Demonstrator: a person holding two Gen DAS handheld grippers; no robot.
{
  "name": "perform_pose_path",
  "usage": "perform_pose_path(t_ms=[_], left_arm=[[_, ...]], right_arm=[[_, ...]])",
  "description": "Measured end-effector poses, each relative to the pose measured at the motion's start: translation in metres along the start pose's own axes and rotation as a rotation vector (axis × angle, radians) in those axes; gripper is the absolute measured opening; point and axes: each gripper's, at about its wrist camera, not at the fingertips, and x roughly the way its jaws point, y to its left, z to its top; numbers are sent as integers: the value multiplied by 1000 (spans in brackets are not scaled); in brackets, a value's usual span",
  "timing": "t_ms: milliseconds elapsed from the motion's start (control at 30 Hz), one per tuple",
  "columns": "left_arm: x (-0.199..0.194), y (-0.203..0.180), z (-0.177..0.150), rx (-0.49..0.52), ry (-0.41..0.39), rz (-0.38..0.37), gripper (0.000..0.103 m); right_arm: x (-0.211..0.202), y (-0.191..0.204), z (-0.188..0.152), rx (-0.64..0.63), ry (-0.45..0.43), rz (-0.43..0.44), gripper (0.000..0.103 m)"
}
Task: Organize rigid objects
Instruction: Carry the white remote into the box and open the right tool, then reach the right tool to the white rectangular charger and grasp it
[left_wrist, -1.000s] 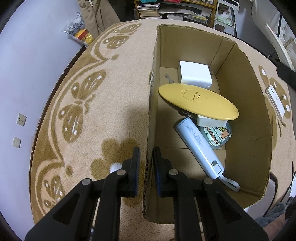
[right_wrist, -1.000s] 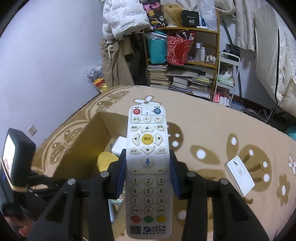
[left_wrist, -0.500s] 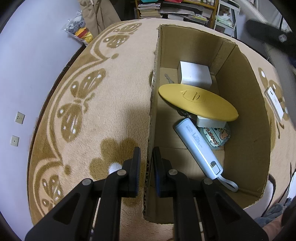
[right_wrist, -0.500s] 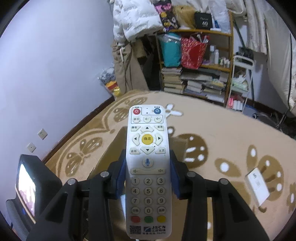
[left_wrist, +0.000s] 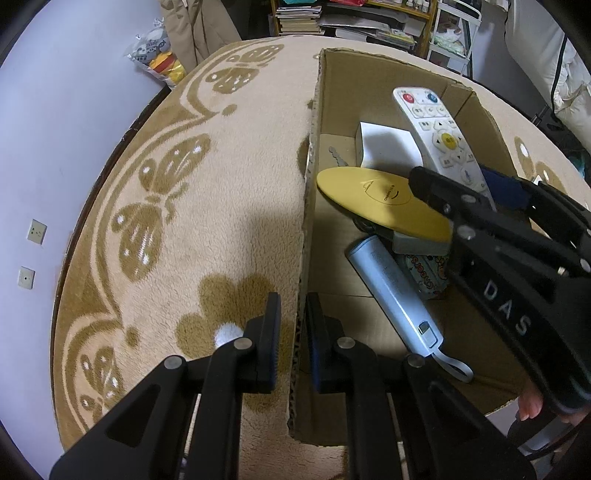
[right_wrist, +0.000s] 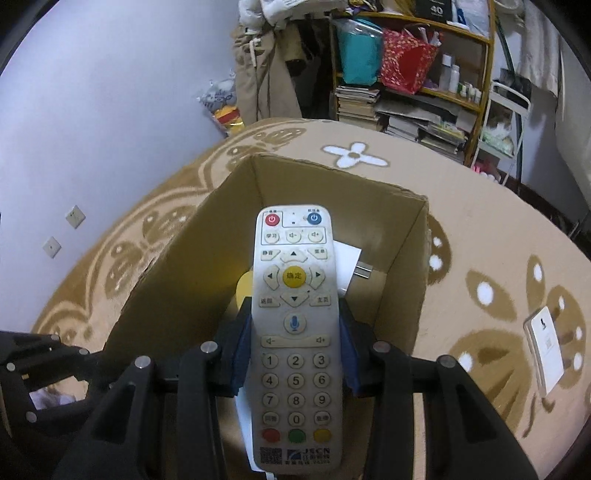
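Remote control (right_wrist: 294, 325) sits clamped face up between the fingers of the right hand-held gripper (right_wrist: 294, 343), held over the open cardboard box (left_wrist: 476, 122) on the patterned rug (left_wrist: 207, 206). Left hand-held gripper (left_wrist: 293, 332) is nearly closed, pinching the box's near wall to steady it. Below lie a yellow oval lid (left_wrist: 380, 197), a white block (left_wrist: 388, 147) and a pale blue tube (left_wrist: 395, 291). Dropped from this height, the remote could strike the tilted lid and skid, or wedge on end.
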Motion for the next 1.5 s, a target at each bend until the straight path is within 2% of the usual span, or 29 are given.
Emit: perform_pose_path(t_ms=[400, 467, 567, 733, 833, 900, 1000, 1067, 1367, 1500], left_arm=[[1, 0, 0, 0, 1, 3, 14], [0, 0, 0, -3, 1, 4, 14], [0, 0, 0, -1, 0, 7, 14], [0, 0, 0, 1, 0, 11, 14], [0, -1, 0, 1, 1, 11, 14], [0, -1, 0, 1, 0, 11, 14], [-1, 0, 0, 2, 0, 12, 14], [-1, 0, 0, 2, 0, 11, 14], [-1, -1, 0, 6, -1, 19, 14], [-1, -2, 1, 10, 0, 27, 14]], right_arm=[[-5, -4, -2, 36, -29, 63, 44], [-13, -5, -3, 41, -59, 61, 45], [-30, -4, -5, 30, -125, 51, 69], [-51, -15, -3, 39, -155, 75, 70], [-59, -24, -1, 49, -155, 72, 86], [-64, -31, -1, 54, -159, 68, 87], [-70, -44, 0, 60, -154, 42, 92], [-74, -53, -1, 61, -160, 12, 101], [-74, -124, -2, 89, -171, -107, 101], [-70, -159, -4, 140, -167, -147, 101]])
